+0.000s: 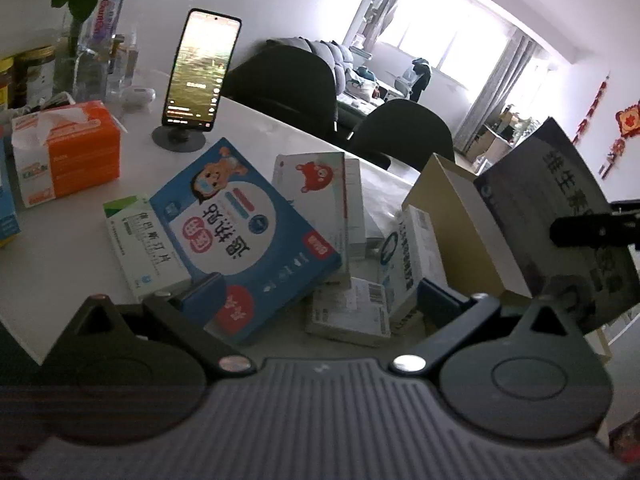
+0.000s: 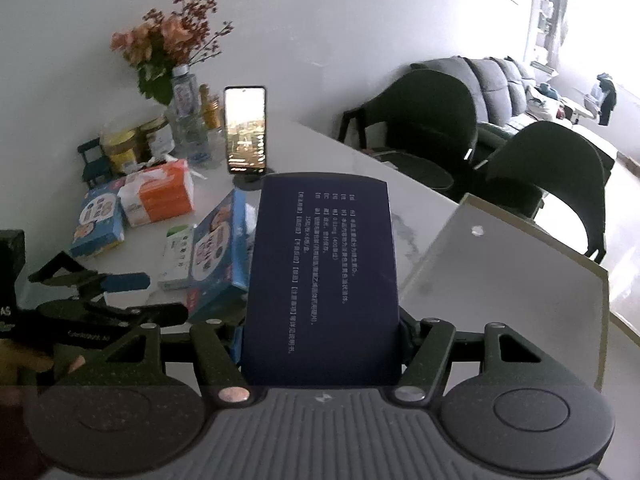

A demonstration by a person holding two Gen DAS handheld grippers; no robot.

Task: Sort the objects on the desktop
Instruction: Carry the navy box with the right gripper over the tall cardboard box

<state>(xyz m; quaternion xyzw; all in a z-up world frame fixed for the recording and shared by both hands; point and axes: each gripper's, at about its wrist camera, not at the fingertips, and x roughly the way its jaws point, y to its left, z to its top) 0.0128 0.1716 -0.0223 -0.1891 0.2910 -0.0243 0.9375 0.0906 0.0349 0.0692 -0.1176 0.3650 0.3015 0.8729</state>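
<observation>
Right gripper (image 2: pixel 320 336) grips dark blue box (image 2: pixel 322 280), lifted.
Left gripper (image 1: pixel 320 292) open, probably empty, above box pile (image 1: pixel 348 280) near phone (image 1: pixel 200 72).

Navy box (image 2: pixel 322 280) — between right gripper (image 2: pixel 322 336) pads

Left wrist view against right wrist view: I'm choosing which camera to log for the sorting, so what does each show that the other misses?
Only the left wrist view shows the white box with a red bear and the barcoded cartons piled beside it. Only the right wrist view shows the flowers and the small blue box beyond the tissues. Both show the phone on its stand, the orange tissue box, the big blue carton, and the dark blue box clamped in the right gripper.
</observation>
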